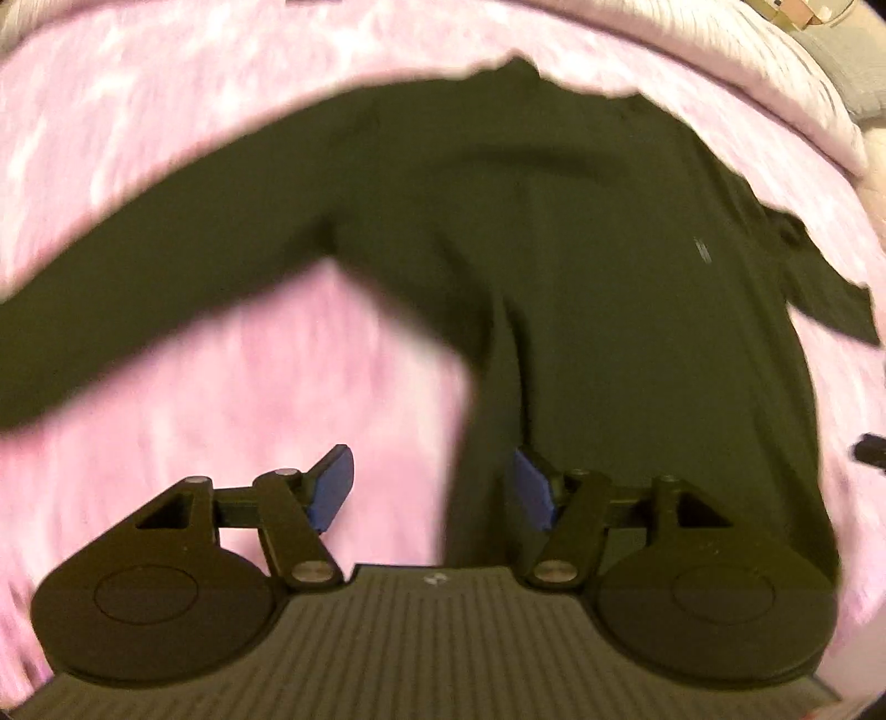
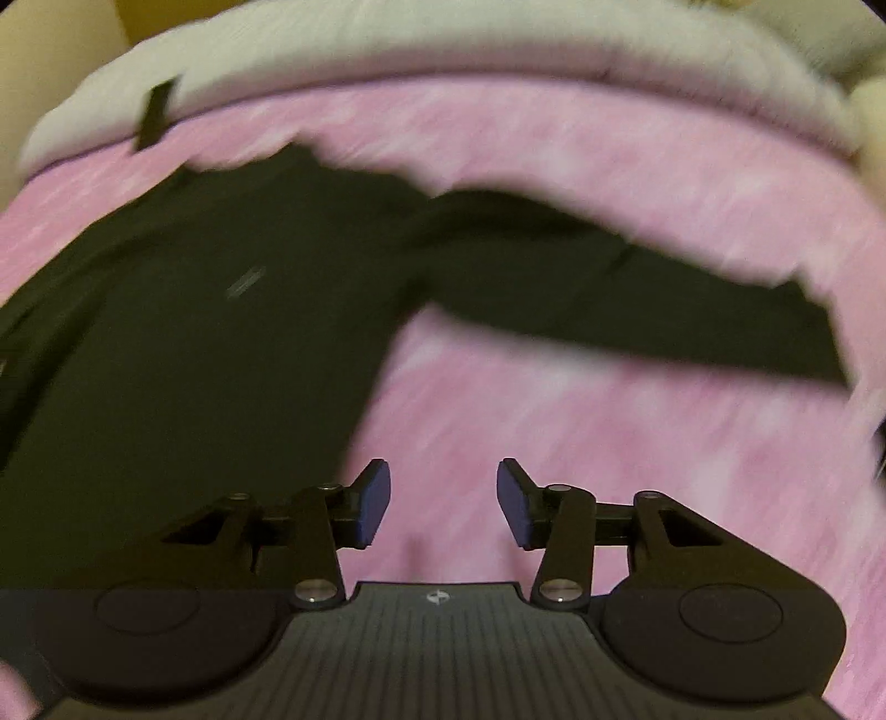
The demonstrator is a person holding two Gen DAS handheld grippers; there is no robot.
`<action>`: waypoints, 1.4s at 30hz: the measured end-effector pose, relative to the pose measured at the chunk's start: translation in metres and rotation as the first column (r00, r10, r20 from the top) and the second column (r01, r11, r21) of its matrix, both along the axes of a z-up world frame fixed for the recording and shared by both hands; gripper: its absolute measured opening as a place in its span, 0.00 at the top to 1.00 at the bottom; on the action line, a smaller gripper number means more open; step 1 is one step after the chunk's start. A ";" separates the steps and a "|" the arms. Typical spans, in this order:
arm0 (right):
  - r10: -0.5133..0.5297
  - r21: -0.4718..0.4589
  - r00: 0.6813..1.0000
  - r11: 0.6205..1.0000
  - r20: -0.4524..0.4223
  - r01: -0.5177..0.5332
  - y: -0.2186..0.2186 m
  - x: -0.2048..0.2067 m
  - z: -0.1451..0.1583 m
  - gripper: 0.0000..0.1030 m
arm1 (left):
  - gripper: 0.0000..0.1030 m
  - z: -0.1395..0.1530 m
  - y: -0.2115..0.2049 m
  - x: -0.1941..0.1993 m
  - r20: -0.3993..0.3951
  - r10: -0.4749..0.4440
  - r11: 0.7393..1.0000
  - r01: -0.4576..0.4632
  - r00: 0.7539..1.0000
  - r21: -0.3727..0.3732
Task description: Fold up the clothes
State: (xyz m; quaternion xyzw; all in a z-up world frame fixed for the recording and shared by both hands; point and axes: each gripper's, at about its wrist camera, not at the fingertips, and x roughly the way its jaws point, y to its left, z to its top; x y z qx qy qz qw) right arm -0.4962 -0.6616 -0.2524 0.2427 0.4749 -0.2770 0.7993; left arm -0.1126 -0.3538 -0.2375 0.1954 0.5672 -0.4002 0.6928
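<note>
A dark olive long-sleeved top [image 1: 581,266] lies spread flat on a pink blanket [image 1: 249,399]. In the left wrist view one sleeve [image 1: 138,299] stretches out to the left. My left gripper [image 1: 432,484] is open and empty, above the top's lower left edge. In the right wrist view the top's body [image 2: 194,343] fills the left side and the other sleeve [image 2: 637,299] reaches right. My right gripper [image 2: 443,501] is open and empty, over the blanket [image 2: 609,432] just right of the top's side edge. Both views are blurred.
A white cover [image 2: 443,50] lies along the far edge of the pink blanket, also in the left wrist view [image 1: 747,66]. A small dark strip [image 2: 155,111] lies on it at the far left. Part of a dark object [image 1: 869,451] shows at the right edge.
</note>
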 end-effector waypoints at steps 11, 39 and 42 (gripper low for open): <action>-0.045 0.148 0.996 0.987 -0.075 0.055 0.115 -0.027 -0.009 0.50 | 0.86 -0.037 0.080 -0.039 -0.225 -0.208 0.978 0.199 0.952 -0.059; -0.049 0.153 0.995 0.986 -0.087 0.062 0.137 -0.084 -0.009 0.96 | 0.91 -0.048 0.153 -0.052 -0.364 -0.015 0.999 -0.004 0.931 -0.052; -0.002 0.138 0.994 0.990 -0.112 0.018 0.141 -0.091 0.010 0.96 | 0.91 -0.047 0.152 -0.059 -0.384 0.006 0.999 -0.021 0.923 -0.034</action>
